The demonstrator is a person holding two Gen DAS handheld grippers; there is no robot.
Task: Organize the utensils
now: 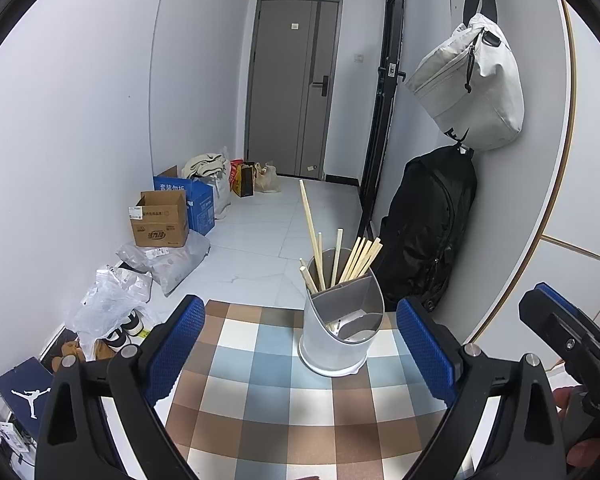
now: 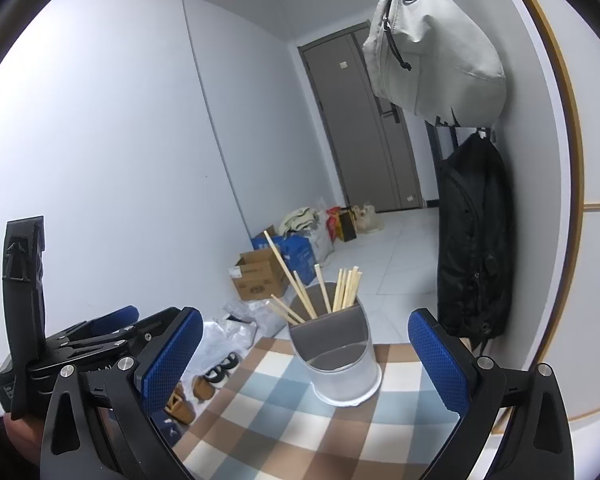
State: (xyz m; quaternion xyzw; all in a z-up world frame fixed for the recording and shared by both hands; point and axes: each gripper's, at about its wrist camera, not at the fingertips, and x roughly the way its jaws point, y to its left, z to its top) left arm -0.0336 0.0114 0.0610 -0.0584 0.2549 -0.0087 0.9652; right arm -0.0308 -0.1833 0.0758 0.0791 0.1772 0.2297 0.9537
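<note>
A white cylindrical utensil holder (image 1: 336, 346) (image 2: 346, 372) with a grey divider stands on the checkered tablecloth (image 1: 284, 404) (image 2: 296, 412) near the table's far edge. Several wooden chopsticks (image 1: 350, 260) (image 2: 342, 286) stand in its rear compartment; one long stick (image 1: 310, 224) leans out to the left. The front compartment looks nearly bare. My left gripper (image 1: 302, 348) is open, its blue pads well short of the holder and nothing between them. My right gripper (image 2: 306, 360) is open too, holding nothing. Each gripper shows at the edge of the other's view.
A black backpack (image 1: 428, 224) and a grey bag (image 1: 468, 84) hang on the right wall just beyond the table. Cardboard boxes (image 1: 162, 220), plastic bags and shoes (image 2: 180, 400) crowd the floor at the left. A grey door (image 1: 296, 88) closes the hallway.
</note>
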